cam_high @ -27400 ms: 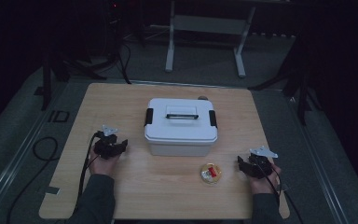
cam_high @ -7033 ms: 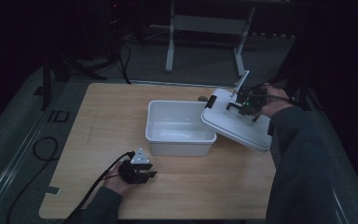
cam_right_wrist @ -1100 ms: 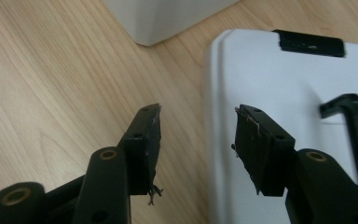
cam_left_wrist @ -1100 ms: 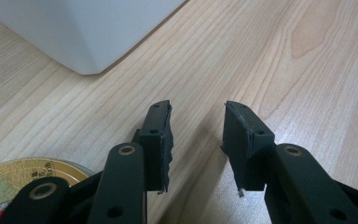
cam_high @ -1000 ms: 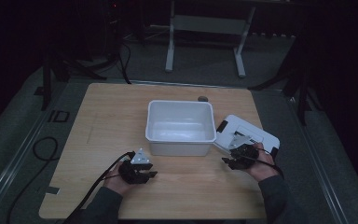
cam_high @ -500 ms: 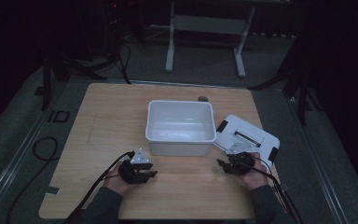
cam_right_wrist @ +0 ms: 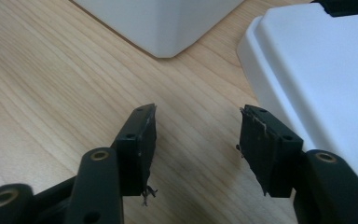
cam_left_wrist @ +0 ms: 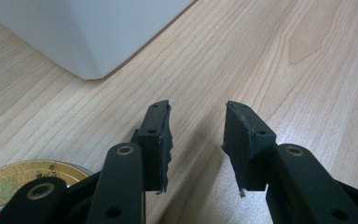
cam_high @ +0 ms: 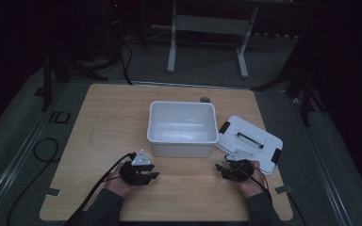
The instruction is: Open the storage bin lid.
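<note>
While both grippers rest low over the table (cam_high: 99,117), the right gripper (cam_right_wrist: 196,140) has just been opening, jaws apart, nothing between them; the white lid (cam_right_wrist: 317,70) lies just beyond its right jaw. The left gripper (cam_left_wrist: 196,135) stands apart, empty. The white bin (cam_left_wrist: 84,32) sits ahead-left; a gold tin (cam_left_wrist: 9,182) lies beside its left jaw.

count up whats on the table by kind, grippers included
white box: 1
white lid: 1
gold round tin: 1
grippers: 2, left gripper and right gripper, both open with nothing between the jaws
total: 5
</note>
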{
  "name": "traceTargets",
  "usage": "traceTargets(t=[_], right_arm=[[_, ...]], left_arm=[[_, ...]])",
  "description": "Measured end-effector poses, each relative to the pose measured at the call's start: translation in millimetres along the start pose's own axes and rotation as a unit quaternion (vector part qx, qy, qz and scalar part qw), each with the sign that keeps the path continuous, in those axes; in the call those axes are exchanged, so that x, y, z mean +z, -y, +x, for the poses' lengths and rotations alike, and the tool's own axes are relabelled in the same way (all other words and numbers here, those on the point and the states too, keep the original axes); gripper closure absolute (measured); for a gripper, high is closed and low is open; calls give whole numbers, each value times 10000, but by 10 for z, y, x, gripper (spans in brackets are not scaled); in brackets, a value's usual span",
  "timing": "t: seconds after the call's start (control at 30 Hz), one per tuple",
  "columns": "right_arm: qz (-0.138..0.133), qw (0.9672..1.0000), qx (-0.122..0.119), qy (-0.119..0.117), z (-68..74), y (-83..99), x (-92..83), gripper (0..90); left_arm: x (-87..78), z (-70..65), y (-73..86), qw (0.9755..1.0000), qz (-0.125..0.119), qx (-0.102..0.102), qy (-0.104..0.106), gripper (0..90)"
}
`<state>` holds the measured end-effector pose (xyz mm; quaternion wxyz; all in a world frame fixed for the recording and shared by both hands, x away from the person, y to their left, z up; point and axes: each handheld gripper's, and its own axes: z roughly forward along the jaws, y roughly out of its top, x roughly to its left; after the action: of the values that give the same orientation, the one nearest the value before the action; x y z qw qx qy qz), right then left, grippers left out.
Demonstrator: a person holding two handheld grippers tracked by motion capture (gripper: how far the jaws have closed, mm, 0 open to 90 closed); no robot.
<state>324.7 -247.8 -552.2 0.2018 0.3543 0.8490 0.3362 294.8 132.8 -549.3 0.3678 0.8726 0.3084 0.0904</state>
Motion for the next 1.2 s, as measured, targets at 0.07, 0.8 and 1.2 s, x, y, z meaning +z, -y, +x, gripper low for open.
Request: traceTargets(t=[0.07, 0.8, 1.2], right_arm=[[-32, 10000, 13, 14, 1, 8, 1, 439], [-164, 9986, 452, -215, -6, 49, 43, 355], [-161, 9986, 445, -228, -8, 49, 45, 347]], left_arm=[[-4, -1, -1, 10000, -8, 0, -4, 609], [-163, 5, -23, 9995, -298, -47, -71, 575], [-387, 56, -82, 9973, -617, -109, -377, 545]])
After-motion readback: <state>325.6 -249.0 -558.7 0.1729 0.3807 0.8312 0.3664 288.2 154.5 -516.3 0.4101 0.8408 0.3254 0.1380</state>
